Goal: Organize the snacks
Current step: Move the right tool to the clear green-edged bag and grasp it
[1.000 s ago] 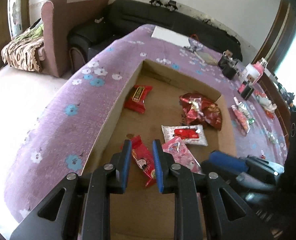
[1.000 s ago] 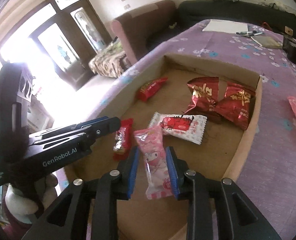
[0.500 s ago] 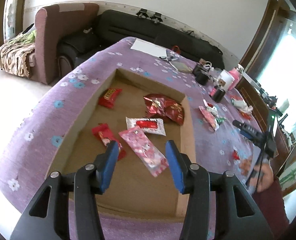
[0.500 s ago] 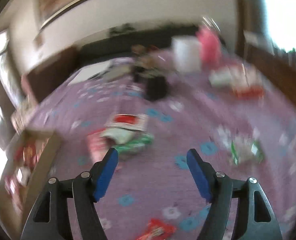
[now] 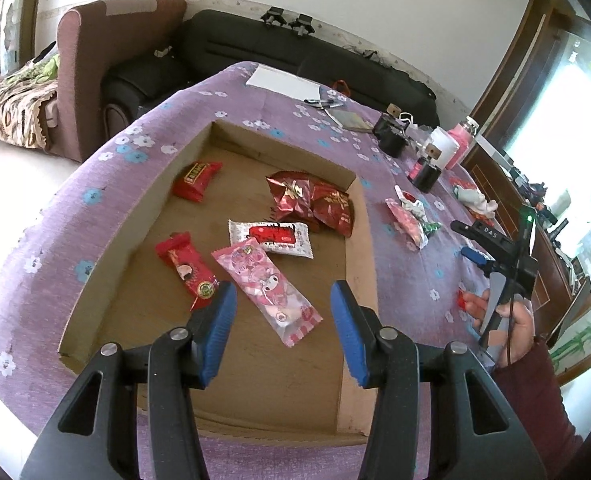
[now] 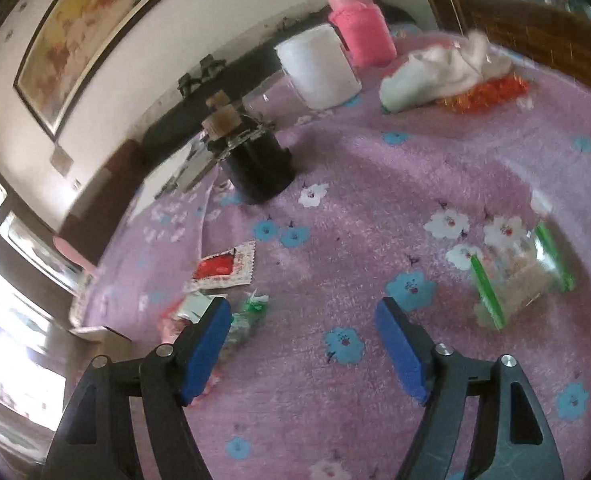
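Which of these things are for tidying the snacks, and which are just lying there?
For the job: cardboard tray, pink snack packet, red candy bar, clear green-edged packet, white-and-red packet.

Just lying about: pink bottle, white jar, black holder, paper.

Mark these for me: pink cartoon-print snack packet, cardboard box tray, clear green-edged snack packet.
pink cartoon-print snack packet (image 5: 265, 286), left wrist view, middle of wrapper
cardboard box tray (image 5: 353, 276), left wrist view, right wall
clear green-edged snack packet (image 6: 519, 276), right wrist view, clear centre

Snack packets (image 5: 264, 280) in cardboard tray (image 5: 359, 240), loose packets (image 5: 411, 216) on tablecloth (image 5: 95, 184) right of tray
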Available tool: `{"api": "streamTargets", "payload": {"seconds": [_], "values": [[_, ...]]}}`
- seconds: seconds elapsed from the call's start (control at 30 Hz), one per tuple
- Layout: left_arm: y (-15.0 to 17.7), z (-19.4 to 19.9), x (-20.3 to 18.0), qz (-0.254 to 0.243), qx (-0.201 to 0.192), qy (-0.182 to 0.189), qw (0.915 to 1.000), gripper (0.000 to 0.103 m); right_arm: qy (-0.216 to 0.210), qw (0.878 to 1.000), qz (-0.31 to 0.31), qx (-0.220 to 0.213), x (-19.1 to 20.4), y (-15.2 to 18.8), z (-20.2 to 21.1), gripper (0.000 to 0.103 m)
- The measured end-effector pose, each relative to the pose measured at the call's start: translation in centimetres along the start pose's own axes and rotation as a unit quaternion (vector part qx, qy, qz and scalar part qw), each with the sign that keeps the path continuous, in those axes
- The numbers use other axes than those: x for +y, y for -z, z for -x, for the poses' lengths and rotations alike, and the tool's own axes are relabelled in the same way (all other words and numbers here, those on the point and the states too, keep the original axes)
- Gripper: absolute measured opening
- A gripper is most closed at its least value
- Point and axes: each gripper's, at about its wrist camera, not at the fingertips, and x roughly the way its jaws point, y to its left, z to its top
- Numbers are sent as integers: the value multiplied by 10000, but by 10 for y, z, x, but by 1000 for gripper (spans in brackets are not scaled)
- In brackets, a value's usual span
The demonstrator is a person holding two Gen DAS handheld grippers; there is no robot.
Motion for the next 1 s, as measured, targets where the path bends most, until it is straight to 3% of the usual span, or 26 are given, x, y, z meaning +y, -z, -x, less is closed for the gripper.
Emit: {"api": "streamTargets", "payload": {"seconds": [0.37,0.5,0.63,0.8,1.0], "values": [[6,-1,-14,-193,125,78,9997,47,675,9974,229,-105,-6,7,16,77],[7,0,-24,-239,149,203,9994,47,581,9976,80,-365,-23,8,50,81],[10,-3,-38,-260,248,470,9983,47,862,9931,-101,-790,-47,-5,78,83],[15,-4,-50,-370,299,605,9970,47,982,9930,-284,-584,-76,-28,73,83],[17,-1,-55,-429,300,558,9971,47,1125,9932,-90,-285,-85,-34,47,82]]}}
